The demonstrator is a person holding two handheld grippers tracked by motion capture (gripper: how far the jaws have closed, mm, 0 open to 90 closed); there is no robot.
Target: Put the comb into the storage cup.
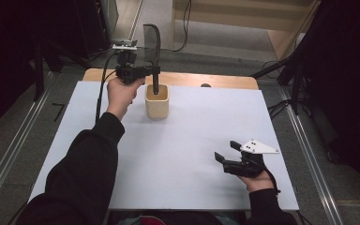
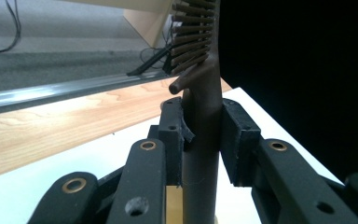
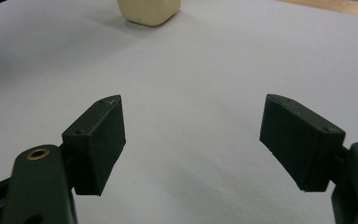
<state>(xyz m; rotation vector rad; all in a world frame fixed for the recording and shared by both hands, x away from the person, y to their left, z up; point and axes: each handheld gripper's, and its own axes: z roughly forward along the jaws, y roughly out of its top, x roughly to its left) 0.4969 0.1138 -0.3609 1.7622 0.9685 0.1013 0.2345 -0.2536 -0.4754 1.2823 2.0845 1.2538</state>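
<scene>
Tabletop (image 1: 192,140) in pale white carries a cream square cup (image 1: 157,101) near its far edge. Left gripper (image 1: 153,71) is clenched on a dark comb (image 1: 153,40), upright, handle dipping into the cup. Right gripper (image 1: 227,150) rests released, jaws spread, near the right edge.

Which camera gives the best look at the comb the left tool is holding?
The high view: it shows the whole comb upright, its handle dipping into the cup. The left gripper view shows just the handle clamped by the left tool and the lowest teeth.
</scene>
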